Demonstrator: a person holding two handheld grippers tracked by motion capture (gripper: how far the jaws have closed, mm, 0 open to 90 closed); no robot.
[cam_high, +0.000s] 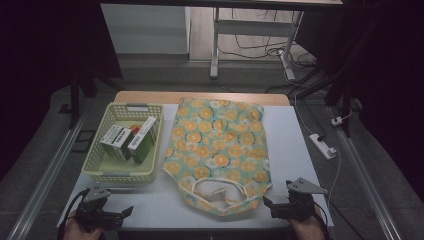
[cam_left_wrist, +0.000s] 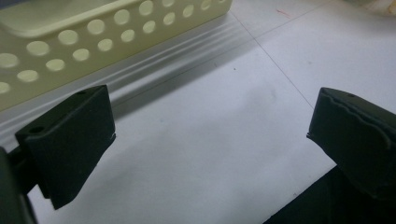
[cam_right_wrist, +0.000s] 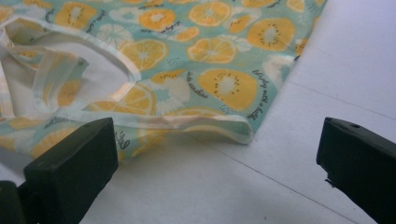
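A fruit-print cloth bag (cam_high: 219, 150) lies flat on the white table (cam_high: 292, 145), its handles and mouth toward the near edge. A pale yellow perforated basket (cam_high: 95, 167) stands to its left and holds green and white boxes (cam_high: 130, 140). My left gripper (cam_high: 125, 214) rests at the near left corner, open, with bare table between its jaws. In the left gripper view (cam_left_wrist: 210, 140) the basket wall (cam_left_wrist: 93, 42) is just ahead. My right gripper (cam_high: 267, 205) sits open at the bag's near right corner. The right gripper view (cam_right_wrist: 217, 154) has the bag's hem (cam_right_wrist: 201, 123) close in front.
The table's near edge (cam_high: 200, 227) runs just under both hands. A power strip (cam_high: 324, 146) and cables lie on the floor to the right. Desk legs (cam_high: 215, 45) stand beyond the table's far edge.
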